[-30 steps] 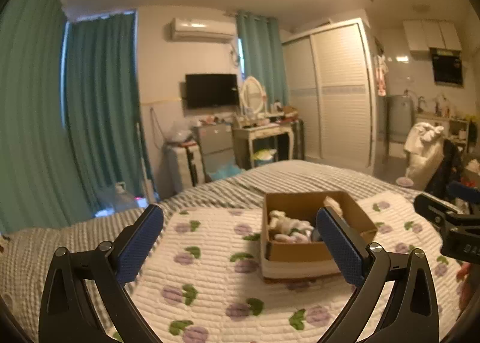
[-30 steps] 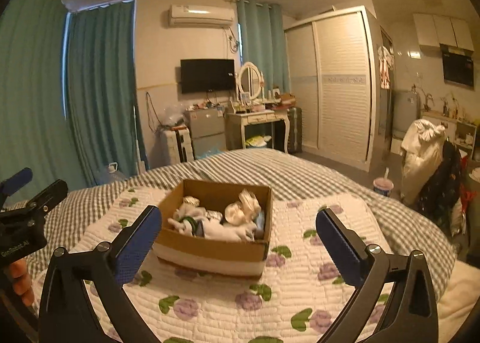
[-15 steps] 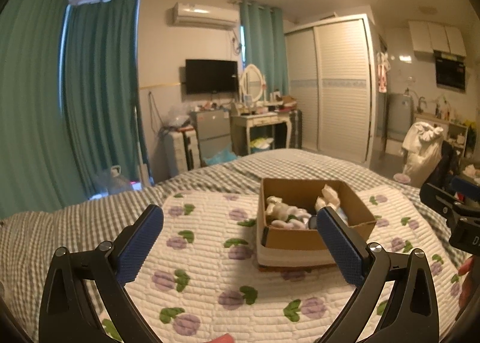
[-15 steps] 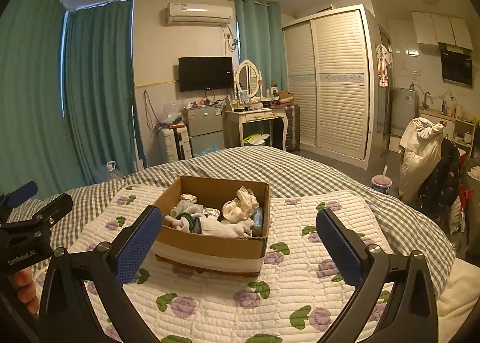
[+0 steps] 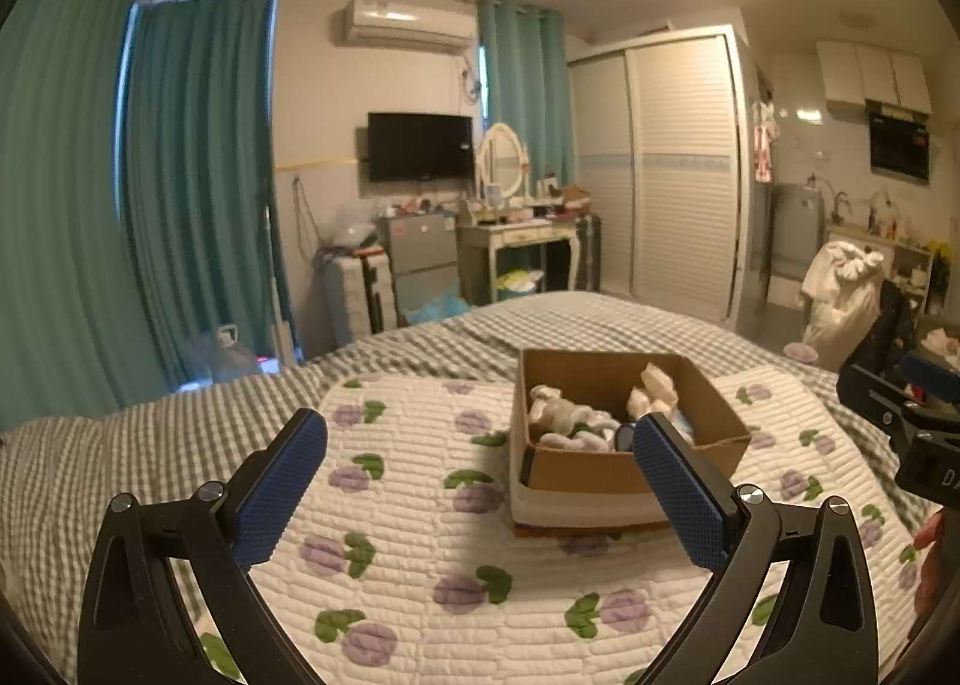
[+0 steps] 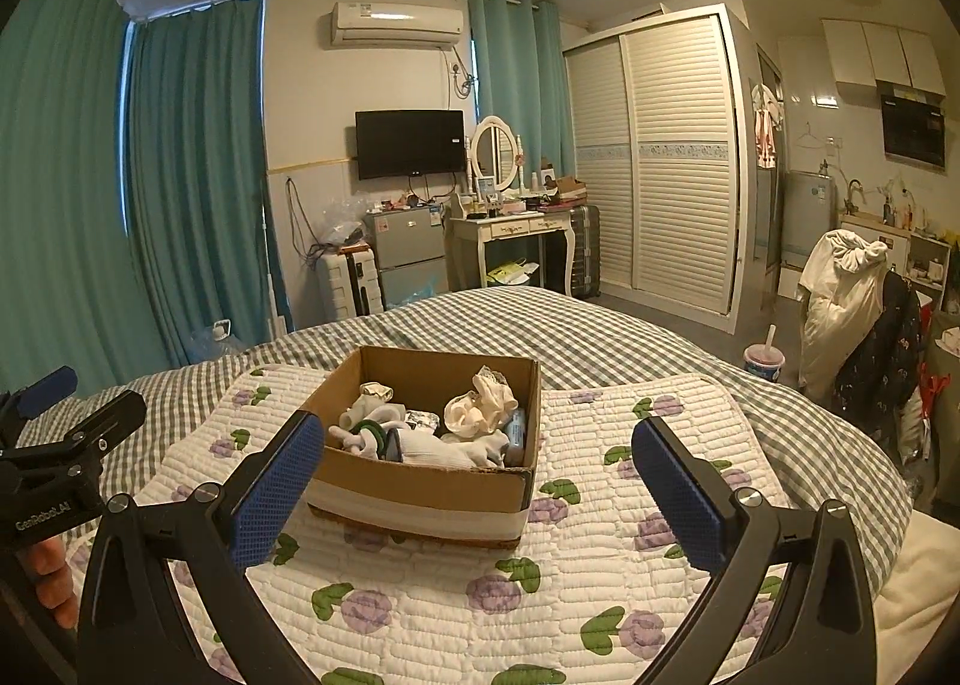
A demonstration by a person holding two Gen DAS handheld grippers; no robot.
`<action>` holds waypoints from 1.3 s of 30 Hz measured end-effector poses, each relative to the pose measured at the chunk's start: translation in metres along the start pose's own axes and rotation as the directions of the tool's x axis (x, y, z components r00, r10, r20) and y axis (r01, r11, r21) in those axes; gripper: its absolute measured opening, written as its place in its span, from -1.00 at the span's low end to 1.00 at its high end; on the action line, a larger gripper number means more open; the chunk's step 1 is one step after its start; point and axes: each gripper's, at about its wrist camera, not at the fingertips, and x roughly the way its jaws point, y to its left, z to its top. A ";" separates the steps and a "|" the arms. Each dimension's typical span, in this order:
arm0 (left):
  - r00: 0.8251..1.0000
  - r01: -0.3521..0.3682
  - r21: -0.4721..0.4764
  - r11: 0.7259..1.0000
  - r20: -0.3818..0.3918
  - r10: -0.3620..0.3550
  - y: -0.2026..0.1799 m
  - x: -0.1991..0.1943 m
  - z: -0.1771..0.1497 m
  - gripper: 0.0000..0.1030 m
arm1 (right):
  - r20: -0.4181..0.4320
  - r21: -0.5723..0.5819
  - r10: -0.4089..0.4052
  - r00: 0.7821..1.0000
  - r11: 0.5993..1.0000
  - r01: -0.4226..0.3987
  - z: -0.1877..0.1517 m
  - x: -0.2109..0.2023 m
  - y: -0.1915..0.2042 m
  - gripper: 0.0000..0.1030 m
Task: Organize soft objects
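On the bed (image 6: 600, 325), at about 12 o'clock from my right gripper (image 6: 477, 475), sits a brown cardboard box (image 6: 420, 490). It rests on a white quilt (image 6: 570, 577) with purple flowers. From my left gripper (image 5: 480, 472) the same box (image 5: 591, 472) is more toward 1 o'clock.

Inside the box I see a pile of soft things (image 6: 432, 427). They look like white socks, a cream bundle of cloth and something dark green, but they are small and jumbled, so I may be wrong about what each one is. They lie mixed up, not in neat rows.

Both grippers are spread wide, and neither one holds anything. Each hangs over the quilt on the near side of the box and touches nothing. I see no loose soft things on the quilt around the box.

So how far along am I? I can't say for sure. The soft things are all in the box, and that fits two stories. Maybe they were gathered up into it and the job is close to done. Or maybe they are waiting there to be sorted or folded. What I can say is that they are together in one box, and they are still messy inside it.
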 end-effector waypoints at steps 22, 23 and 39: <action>1.000 0.015 0.012 1.000 -0.010 -0.015 -0.004 0.001 -0.002 1.00 | 0.000 0.000 -0.009 1.000 1.000 0.009 0.000 -0.002 0.001 1.00; 1.000 0.014 0.014 1.000 -0.010 -0.014 -0.004 0.001 -0.003 1.00 | 0.001 0.001 -0.008 1.000 1.000 0.008 0.000 -0.002 0.001 1.00; 1.000 0.012 0.010 1.000 -0.018 -0.011 -0.003 0.002 -0.003 1.00 | -0.010 0.003 -0.009 1.000 1.000 0.009 -0.001 -0.002 0.004 1.00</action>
